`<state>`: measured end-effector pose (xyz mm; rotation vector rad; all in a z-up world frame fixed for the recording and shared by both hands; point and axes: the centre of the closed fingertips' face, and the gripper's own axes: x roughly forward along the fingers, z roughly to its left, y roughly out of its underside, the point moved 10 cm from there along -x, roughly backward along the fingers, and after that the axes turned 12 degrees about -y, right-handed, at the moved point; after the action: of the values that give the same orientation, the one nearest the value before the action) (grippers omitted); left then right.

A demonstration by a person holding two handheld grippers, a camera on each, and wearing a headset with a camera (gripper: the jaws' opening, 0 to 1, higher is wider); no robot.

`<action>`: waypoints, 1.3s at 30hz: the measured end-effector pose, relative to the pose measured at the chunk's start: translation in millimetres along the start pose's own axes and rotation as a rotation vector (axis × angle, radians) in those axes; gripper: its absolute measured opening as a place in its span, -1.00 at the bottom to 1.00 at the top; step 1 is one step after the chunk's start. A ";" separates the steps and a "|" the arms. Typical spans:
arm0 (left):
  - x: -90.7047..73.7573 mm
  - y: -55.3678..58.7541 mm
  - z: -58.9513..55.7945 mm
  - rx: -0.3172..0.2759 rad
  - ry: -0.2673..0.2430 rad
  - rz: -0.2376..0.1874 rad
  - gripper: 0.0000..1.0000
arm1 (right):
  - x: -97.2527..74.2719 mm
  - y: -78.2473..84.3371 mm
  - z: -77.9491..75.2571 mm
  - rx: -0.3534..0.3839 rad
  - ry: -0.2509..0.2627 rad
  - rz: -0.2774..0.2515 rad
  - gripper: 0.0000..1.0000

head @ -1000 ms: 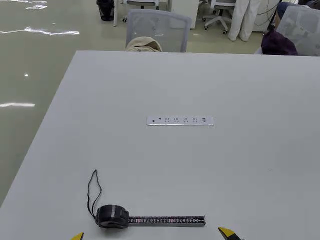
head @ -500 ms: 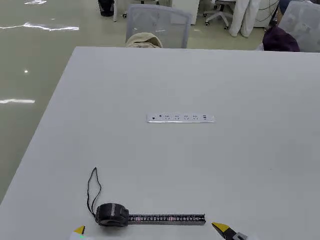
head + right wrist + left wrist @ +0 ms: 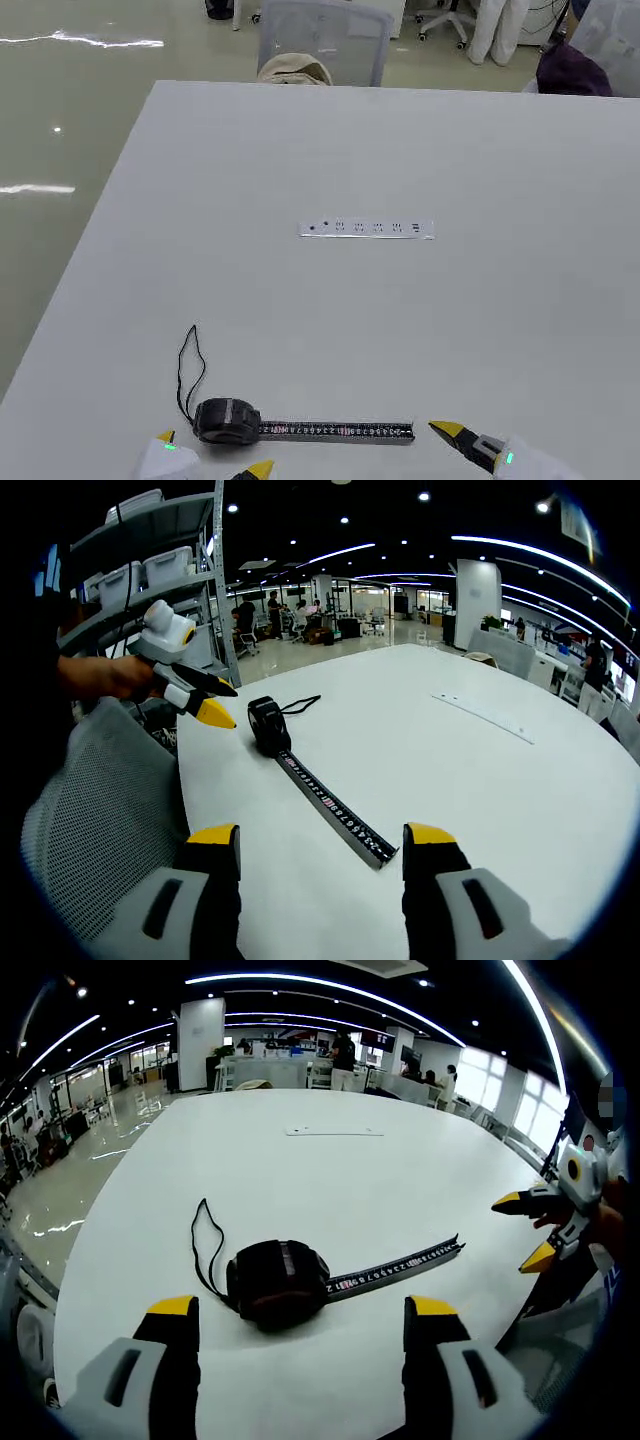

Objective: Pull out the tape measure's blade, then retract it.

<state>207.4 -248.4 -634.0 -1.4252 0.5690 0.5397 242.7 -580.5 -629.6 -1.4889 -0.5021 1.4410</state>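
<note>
**Status: tape measure extended, both claws open**

I read the tape measure case lying on the white desk near its front edge, left of centre in the head view. The blade is drawn out and lies flat on the desk. Its long axis runs left to right, roughly parallel to the near edge, and the hooked tip points right, away from the case. A black wrist cord loops from the case toward the far side of the desk.

The left claw is spread wide and grips nothing. The case sits between the lines of its two jaws, just ahead of the yellow tips and apart from them.

The right claw is also spread wide and empty. The hooked tip lies just ahead of it, between the jaw lines.

A white power strip is set into the middle of the desk, well apart from the tape measure and roughly parallel to the blade.
</note>
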 end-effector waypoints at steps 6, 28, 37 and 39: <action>7.6 -2.4 -0.4 -0.003 -0.005 -0.005 0.62 | 2.6 2.4 -15.0 -0.027 -0.032 0.017 0.24; 33.6 -6.2 3.1 -0.007 -0.037 0.000 0.53 | 16.3 11.6 -67.4 -0.158 -0.170 0.110 -0.20; 42.5 -7.1 6.1 -0.009 -0.051 0.005 0.51 | 26.2 19.1 -80.9 -0.213 -0.238 0.165 -0.37; 43.3 -7.1 6.5 -0.009 -0.053 0.005 0.50 | 28.1 20.2 -83.1 -0.225 -0.248 0.173 -0.41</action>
<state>245.0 -242.1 -656.6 -1.4142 0.5287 0.5831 319.0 -595.2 -675.2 -1.5671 -0.7202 1.7654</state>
